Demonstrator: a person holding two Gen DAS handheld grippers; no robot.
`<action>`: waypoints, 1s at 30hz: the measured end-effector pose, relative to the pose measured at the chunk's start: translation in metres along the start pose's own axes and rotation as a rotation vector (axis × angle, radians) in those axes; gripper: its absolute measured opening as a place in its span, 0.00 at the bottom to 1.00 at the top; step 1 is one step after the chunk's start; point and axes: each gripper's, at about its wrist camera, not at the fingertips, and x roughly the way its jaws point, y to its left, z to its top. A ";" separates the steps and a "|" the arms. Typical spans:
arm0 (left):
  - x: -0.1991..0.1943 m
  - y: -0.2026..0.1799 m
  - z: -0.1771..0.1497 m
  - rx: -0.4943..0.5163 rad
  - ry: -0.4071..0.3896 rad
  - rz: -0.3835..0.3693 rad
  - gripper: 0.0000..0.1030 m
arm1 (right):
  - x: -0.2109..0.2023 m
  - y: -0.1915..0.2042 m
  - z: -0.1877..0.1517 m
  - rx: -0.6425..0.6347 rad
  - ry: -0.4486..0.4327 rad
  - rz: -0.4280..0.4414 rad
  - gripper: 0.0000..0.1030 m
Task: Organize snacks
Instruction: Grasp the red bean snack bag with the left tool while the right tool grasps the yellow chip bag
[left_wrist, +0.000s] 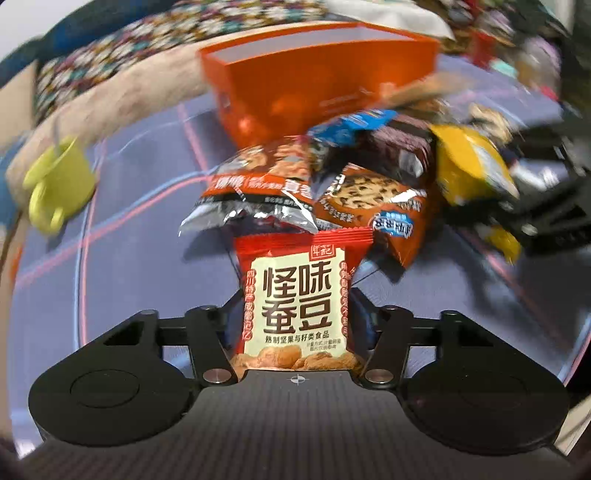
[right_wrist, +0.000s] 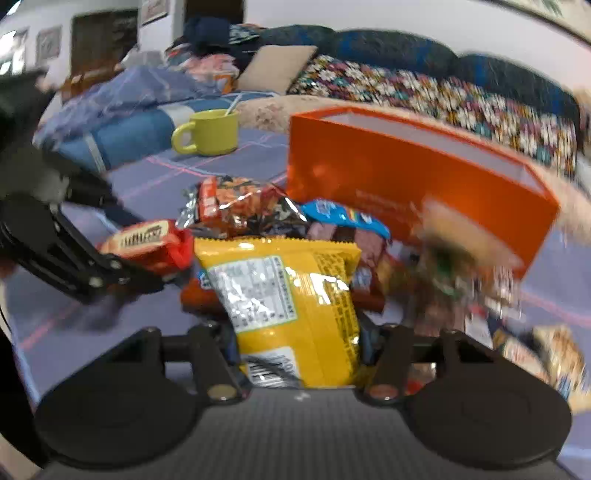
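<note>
Fingers: both pairs are closed on packets; the left gripper (left_wrist: 295, 295) is clamped on a red packet (left_wrist: 299, 302) held upright, and the right gripper (right_wrist: 295, 314) is clamped on a yellow packet (right_wrist: 291, 306)
Cloth: a smooth lilac tablecloth (left_wrist: 140, 206) crossed by pink and white lines is seen under everything in both views
Couch: a dark blue couch (right_wrist: 406, 48) draped with a flowered knit blanket is shown whole only by the right wrist camera; in the left wrist view only a blurred strip of blanket is caught
Box: an open orange box (left_wrist: 317, 74) of glossy card, rectangular with a pale lining, is set behind the heap, just beside it
Heap: crinkled foil and plastic snack packets (left_wrist: 332, 177) are piled together on the cloth between the box and the grippers
Mug: a rounded lime-green mug (right_wrist: 210, 133) with a loop handle is placed well apart from the heap; a thin stick is seen leaning in it in the right wrist view
Red packet: cream label with large dark characters, sawtooth top edge; the label face is readable only from the left wrist camera
Yellow packet: shiny, wrinkled, its white printed panel and barcode shown to the right wrist camera; in the left wrist view only a blurred yellow shape is made out
</note>
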 end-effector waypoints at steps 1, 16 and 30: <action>-0.003 -0.004 -0.002 -0.024 -0.007 0.018 0.10 | -0.006 -0.006 -0.003 0.042 0.010 0.014 0.53; -0.013 -0.046 -0.012 -0.131 -0.046 0.155 0.37 | -0.033 -0.003 -0.030 0.045 0.027 0.032 0.87; -0.009 -0.035 -0.017 -0.154 -0.051 0.121 0.33 | -0.004 0.009 -0.019 0.000 0.040 0.011 0.68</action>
